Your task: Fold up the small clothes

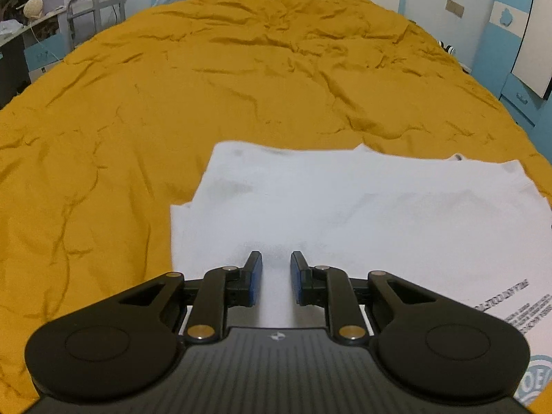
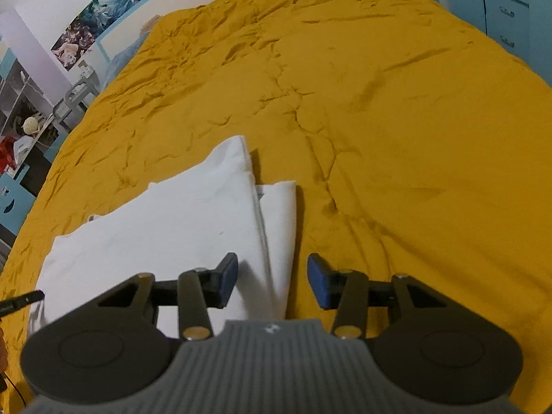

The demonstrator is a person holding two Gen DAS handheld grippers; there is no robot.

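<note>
A white T-shirt [image 1: 345, 207] lies partly folded on the mustard-yellow bedspread [image 1: 241, 86], with grey printed text near its lower right corner. My left gripper [image 1: 276, 264] hovers low over the shirt's near left part, its jaws narrowly apart with nothing pinched between them. In the right wrist view the same shirt [image 2: 172, 214] shows a folded right edge with a layer sticking out beneath. My right gripper [image 2: 272, 269] stands open just above that edge, and the blue pads [image 2: 319, 276] are clear of the cloth.
The wrinkled bedspread [image 2: 396, 138] stretches far ahead and to both sides. Shelves and a grey frame [image 1: 93, 10] stand off the bed's left side, blue drawers [image 2: 503, 7] off its right. A thin dark object [image 2: 20, 302] pokes in at the left edge.
</note>
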